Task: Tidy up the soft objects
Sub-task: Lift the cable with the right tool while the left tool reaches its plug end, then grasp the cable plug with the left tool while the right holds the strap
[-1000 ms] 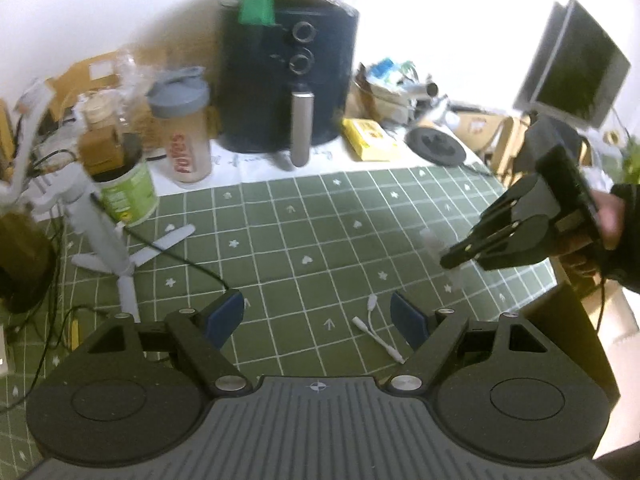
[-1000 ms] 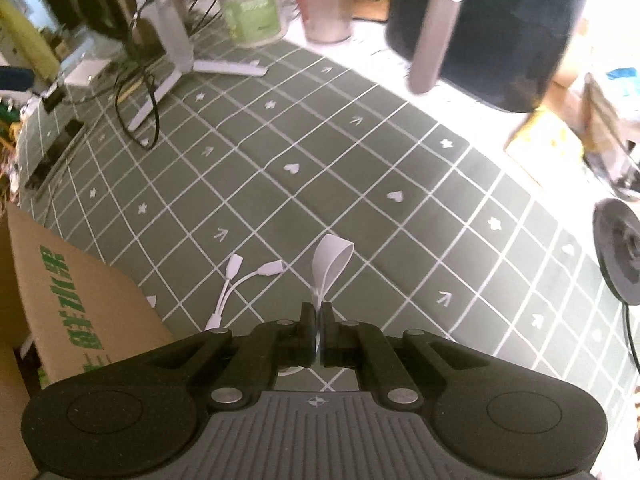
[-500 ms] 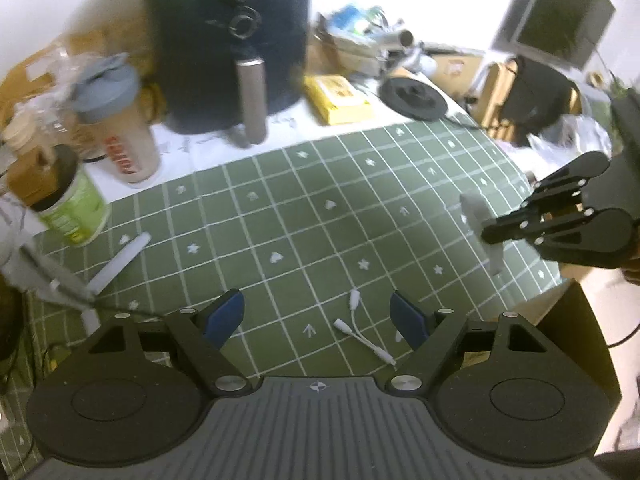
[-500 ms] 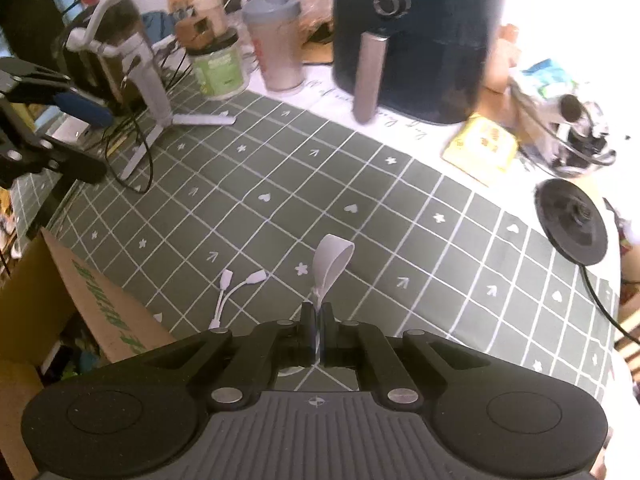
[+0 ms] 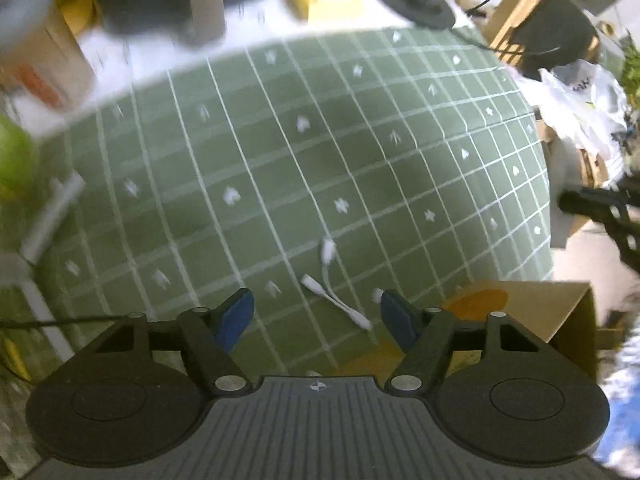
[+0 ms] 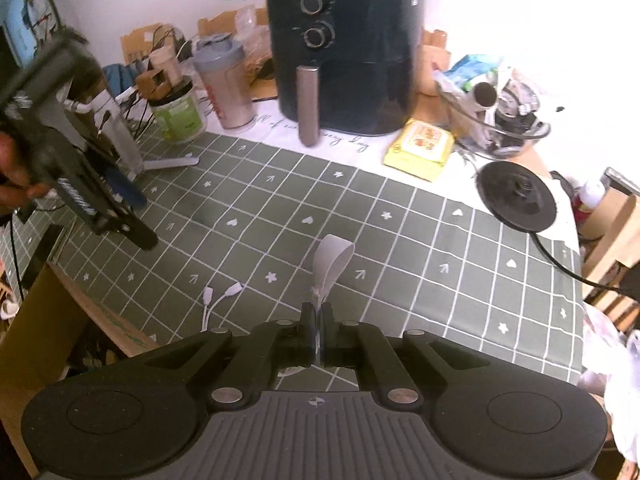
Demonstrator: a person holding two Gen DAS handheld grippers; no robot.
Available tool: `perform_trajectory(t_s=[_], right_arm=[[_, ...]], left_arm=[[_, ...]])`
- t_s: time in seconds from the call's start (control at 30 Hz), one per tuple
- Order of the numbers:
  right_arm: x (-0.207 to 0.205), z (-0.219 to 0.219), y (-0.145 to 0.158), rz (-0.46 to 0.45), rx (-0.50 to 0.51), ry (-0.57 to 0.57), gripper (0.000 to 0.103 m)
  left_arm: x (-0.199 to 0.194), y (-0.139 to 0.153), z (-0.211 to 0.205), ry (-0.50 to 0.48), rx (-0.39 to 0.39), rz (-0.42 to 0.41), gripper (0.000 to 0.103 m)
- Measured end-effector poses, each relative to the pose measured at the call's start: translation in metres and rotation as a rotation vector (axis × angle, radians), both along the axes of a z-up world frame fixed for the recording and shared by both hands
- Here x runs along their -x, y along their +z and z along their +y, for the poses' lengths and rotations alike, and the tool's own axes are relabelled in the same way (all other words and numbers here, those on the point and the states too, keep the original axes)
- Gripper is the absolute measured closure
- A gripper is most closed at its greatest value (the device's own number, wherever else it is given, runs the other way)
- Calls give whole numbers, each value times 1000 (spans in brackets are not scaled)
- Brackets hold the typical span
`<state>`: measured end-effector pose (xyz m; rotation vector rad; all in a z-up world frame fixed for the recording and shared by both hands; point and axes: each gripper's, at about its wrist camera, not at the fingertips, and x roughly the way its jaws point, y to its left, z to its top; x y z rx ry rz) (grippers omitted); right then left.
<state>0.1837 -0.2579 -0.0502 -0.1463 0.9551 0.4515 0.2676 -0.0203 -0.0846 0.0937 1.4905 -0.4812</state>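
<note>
The right gripper is pinching a pale grey loop strap above the green grid mat, its 2 fingers pressed together on the strap's tail. The left gripper is standing spread, its jaws having just been narrowing with nothing between the pads, above the white split cable that is lying on the mat near its edge, beside the cardboard box.

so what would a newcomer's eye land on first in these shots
Probably the white looped strap pinched upright in the shut right hand-held gripper, above the green grid mat. Next, the big black air fryer behind the mat, and the white forked adapter cable lying ahead of the open left hand-held gripper.
</note>
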Motion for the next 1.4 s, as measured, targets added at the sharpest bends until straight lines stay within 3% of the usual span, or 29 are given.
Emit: perform_trajectory(t_s=[0.1, 0.2, 0.27, 0.47, 0.63, 0.8, 0.9, 1.17, 1.27, 1.33, 1.4], right_arm=[[5, -5, 2, -9, -2, -19, 99], [10, -10, 3, -15, -4, -44, 99], [13, -14, 4, -16, -6, -56, 99], [25, -27, 8, -30, -2, -104, 99], [33, -34, 8, -31, -8, -124, 99], [40, -33, 6, -28, 5, -116, 99], [42, -34, 5, -24, 6, -122, 99], [45, -35, 5, -27, 15, -129, 99], [46, -37, 4, -26, 13, -132, 99], [48, -38, 3, -26, 13, -133, 99], [49, -38, 3, -24, 11, -135, 99]], left_arm=[[-13, -23, -3, 48, -19, 111, 38], [-22, -48, -7, 87, -28, 219, 51], [-27, -64, -9, 110, -8, 282, 51], [-33, -101, -19, 137, -48, 357, 57], [-31, -125, -21, 175, -99, 385, 74], [-26, -132, -28, 178, -126, 339, 93], [-25, -128, -33, 157, -138, 303, 94], [-23, -104, -47, 12, -198, 9, 97], [-21, -102, -48, -12, -190, 23, 93], [-21, -104, -45, -12, -182, 39, 76], [-17, -108, -43, -20, -163, 59, 70]])
